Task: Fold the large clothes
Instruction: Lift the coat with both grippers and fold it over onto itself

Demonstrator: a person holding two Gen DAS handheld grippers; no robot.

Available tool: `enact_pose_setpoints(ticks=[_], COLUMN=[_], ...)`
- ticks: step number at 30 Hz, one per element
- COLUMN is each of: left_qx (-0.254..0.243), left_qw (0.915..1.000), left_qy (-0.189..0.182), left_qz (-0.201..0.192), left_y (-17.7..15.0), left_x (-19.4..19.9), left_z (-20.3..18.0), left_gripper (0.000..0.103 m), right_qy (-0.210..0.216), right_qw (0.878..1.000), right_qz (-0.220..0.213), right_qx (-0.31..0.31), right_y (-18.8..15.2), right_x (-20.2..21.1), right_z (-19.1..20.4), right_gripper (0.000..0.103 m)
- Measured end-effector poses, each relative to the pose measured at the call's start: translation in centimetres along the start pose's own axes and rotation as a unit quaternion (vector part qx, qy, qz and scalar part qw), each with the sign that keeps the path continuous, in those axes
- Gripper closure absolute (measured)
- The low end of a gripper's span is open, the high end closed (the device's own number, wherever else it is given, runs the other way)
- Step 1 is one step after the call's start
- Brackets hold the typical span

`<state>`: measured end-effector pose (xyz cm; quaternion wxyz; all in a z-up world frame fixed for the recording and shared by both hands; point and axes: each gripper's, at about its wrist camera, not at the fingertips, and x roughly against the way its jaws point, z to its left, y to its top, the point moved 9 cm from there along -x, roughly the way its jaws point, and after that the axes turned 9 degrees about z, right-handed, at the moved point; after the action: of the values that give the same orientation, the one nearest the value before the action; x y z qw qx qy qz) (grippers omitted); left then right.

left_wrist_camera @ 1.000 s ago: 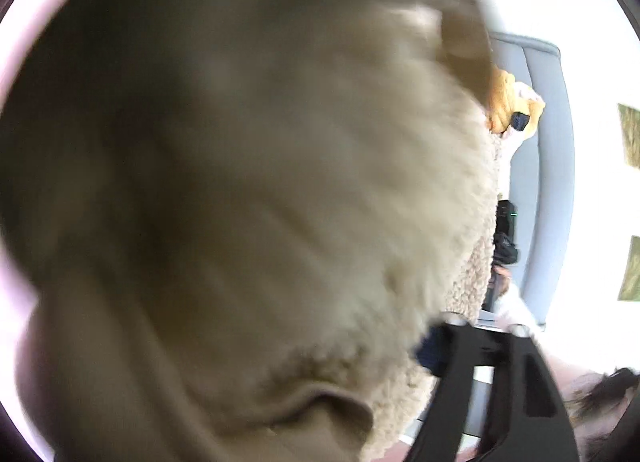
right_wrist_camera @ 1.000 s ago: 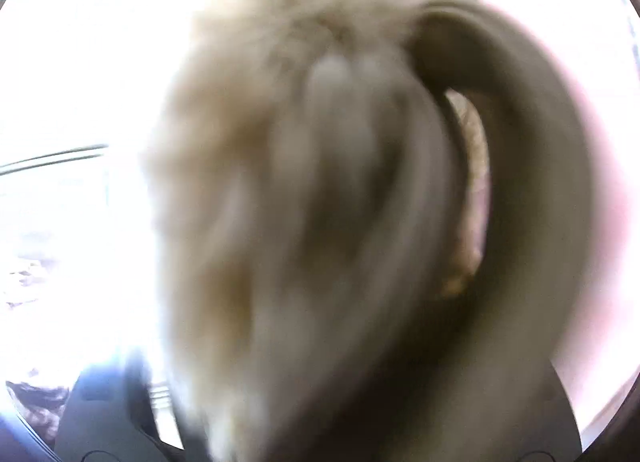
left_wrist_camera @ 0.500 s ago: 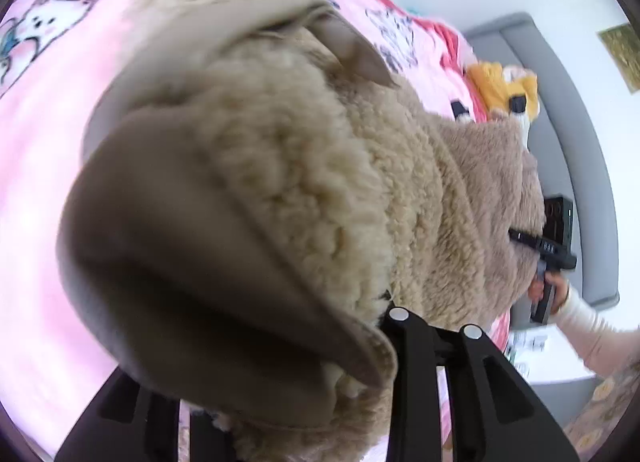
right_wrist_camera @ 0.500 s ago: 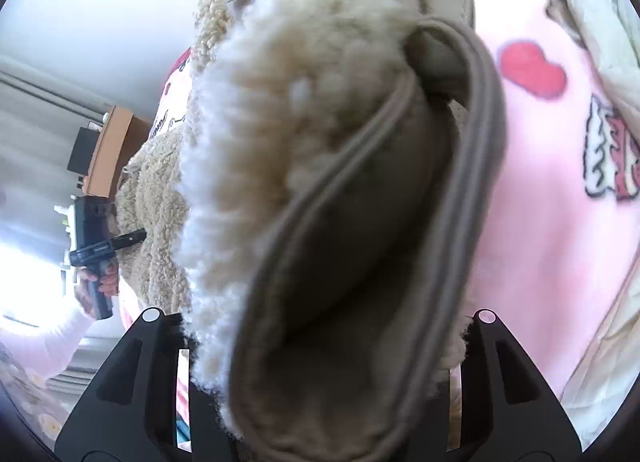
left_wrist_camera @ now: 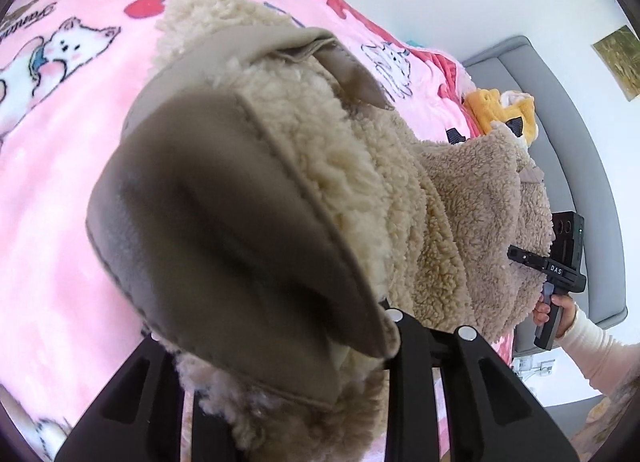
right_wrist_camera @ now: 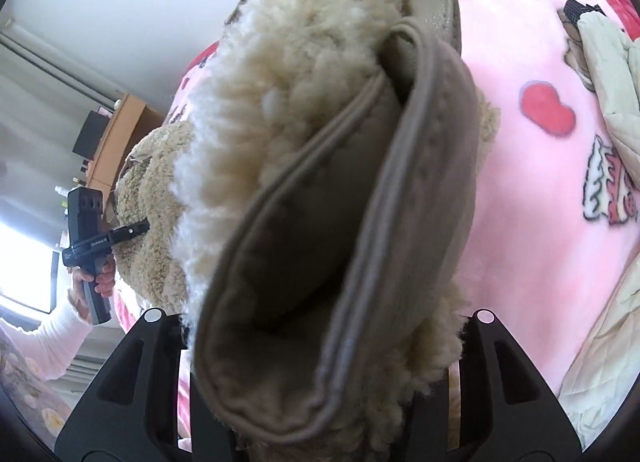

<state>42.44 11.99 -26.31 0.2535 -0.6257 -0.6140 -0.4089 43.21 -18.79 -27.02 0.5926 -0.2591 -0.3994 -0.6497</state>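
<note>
1. Your left gripper pinches a thick bunch of the sherpa-lined jacket. Its jaws have just been closing, and the taupe outer fabric and cream fleece are wedged between the two black fingers.
2. In the left wrist view the jacket fills the centre. Its folded taupe edge bulges toward the lens at 8 o'clock, and the fleece side runs off toward 3 o'clock.
3. Your right gripper likewise clamps the jacket. Its jaws have just been closing too, and a rolled taupe hem with piped seams sits between the fingers, fleece spilling out on both sides.
4. The jacket hangs stretched between your two grippers, above the pink cartoon-print blanket. From these views you cannot tell whether its far end rests on the blanket.
5. From the left wrist, your right hand shows at 4 o'clock, in a pale sleeve, gripping the black handle, the tool's tip buried in fleece.
6. From the right wrist, your left hand shows at 9 o'clock, same grip, tip in fleece.
7. A grey headboard stands at 3 o'clock in the left view, with a yellow plush toy just in front of it at 2 o'clock.
8. A cream quilted cover lies at 2 o'clock in the right view.
</note>
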Motion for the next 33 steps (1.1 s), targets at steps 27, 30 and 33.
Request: enact_pose_setpoints(ticks=[27, 30, 33], left_qx=[0.075, 0.113, 0.147], left_qw=[0.9894, 0.9819, 0.9728], left_qy=[0.066, 0.086, 0.102], left_qz=[-0.105, -0.126, -0.148], left_y=[-16.2, -20.1, -20.3], left_x=[14.8, 18.2, 20.2], left_z=[3.7, 5.4, 2.9], left_gripper=[0.075, 0.075, 0.075], right_qy=[0.076, 0.095, 0.113], right_qw=[0.989, 0.982, 0.973], right_qz=[0.047, 0.07, 0.089], right_qx=[0.116, 0.147, 0.179], right_y=[-5.9, -6.5, -6.8], right_x=[0.1, -1.3, -2.8], right_z=[10.0, 12.7, 15.9], right_gripper=[0.063, 0.063, 0.063])
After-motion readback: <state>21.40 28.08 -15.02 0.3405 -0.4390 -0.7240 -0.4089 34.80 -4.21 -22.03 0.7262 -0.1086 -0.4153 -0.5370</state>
